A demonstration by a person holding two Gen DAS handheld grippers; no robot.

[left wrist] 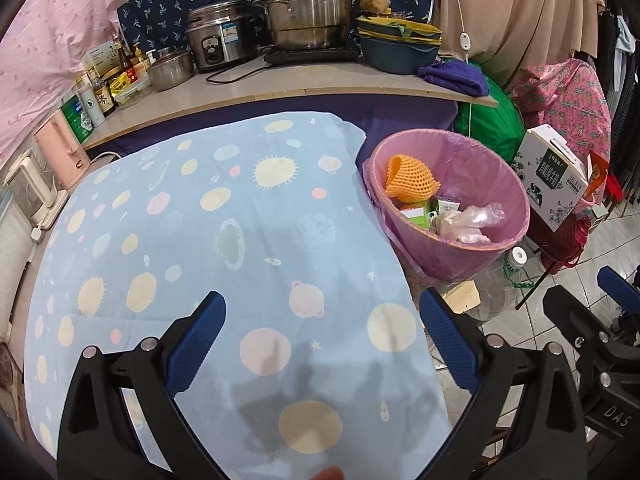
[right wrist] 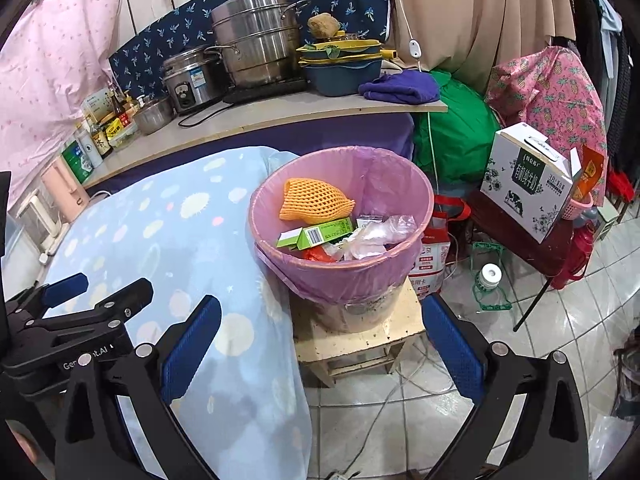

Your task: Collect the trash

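Observation:
A bin lined with a pink bag stands on a small wooden stool beside the table. Inside lie an orange foam net, green cartons, a red scrap and crumpled clear plastic. My left gripper hangs open over the blue dotted tablecloth, with nothing between its blue pads. My right gripper is open too, in front of the stool and below the bin, holding nothing. The left gripper also shows at the left edge of the right wrist view.
A counter behind the table carries steel pots, a rice cooker, bottles and a purple towel. Right of the bin are a green bag, a milk carton box, a plastic bottle and cables on the tiled floor.

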